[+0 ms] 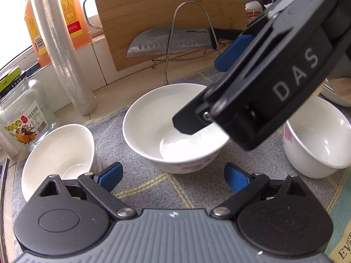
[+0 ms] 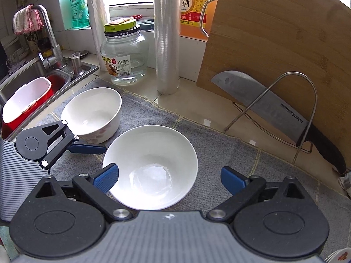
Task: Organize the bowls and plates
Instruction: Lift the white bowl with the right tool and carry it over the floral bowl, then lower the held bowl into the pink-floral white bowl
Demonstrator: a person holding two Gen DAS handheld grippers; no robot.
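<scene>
Between the blue ribbed pads of the right hand-held gripper (image 2: 170,180), whose jaws stand wide and hold nothing, sits the wide white glazed ceramic bowl with pink flowers on its outside (image 2: 151,166), upright on the grey woven cloth with yellow check lines (image 2: 219,131) that covers the bench. One pad overlaps the bowl's rim in the right wrist view; whether it touches I cannot tell. The left hand-held gripper (image 1: 173,177) is likewise spread wide and empty, just short of the same bowl.

The step in hand looks like taking this bowl by its rim, likely to nest it with the others. Glazed porcelain is smooth and slippery, and the wall flares, so the pads should straddle the thin rim, one inside and one outside, and close squarely before lifting. The two grippers crowd one bowl, so one should give way.

Left of it stands a taller, straighter-sided white floral bowl (image 2: 92,114), and a third white floral bowl (image 1: 316,138) stands to the right. Beyond are a clear glass jar (image 2: 125,59), a roll of plastic film (image 2: 166,43), and a steel knife (image 2: 263,107) against a bamboo board (image 2: 274,43).
</scene>
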